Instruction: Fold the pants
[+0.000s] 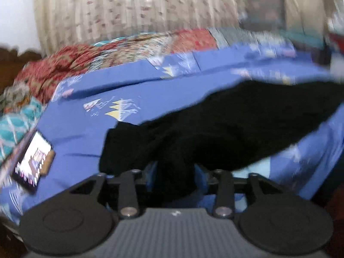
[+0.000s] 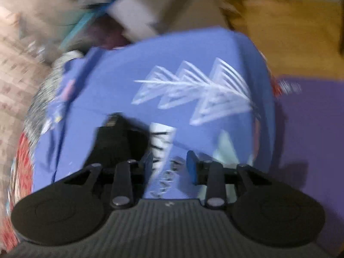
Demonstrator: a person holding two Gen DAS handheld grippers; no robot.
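Black pants point(image 1: 225, 129) lie across a blue bed sheet point(image 1: 86, 133) and stretch from the middle to the right in the left wrist view. My left gripper point(image 1: 175, 172) is shut on a bunch of the pants' fabric, which fills the gap between its blue pads. In the right wrist view a small black end of the pants point(image 2: 116, 137) lies to the left of my right gripper point(image 2: 169, 163). My right gripper is open and empty over the sheet point(image 2: 129, 68). Both views are blurred.
A phone point(image 1: 32, 161) with a lit screen lies on the sheet at the left. Patterned red and teal bedding point(image 1: 64, 68) is piled behind, before a curtain point(image 1: 129, 10). In the right wrist view the bed's corner ends near a purple mat point(image 2: 305, 129) and wooden floor point(image 2: 290, 32).
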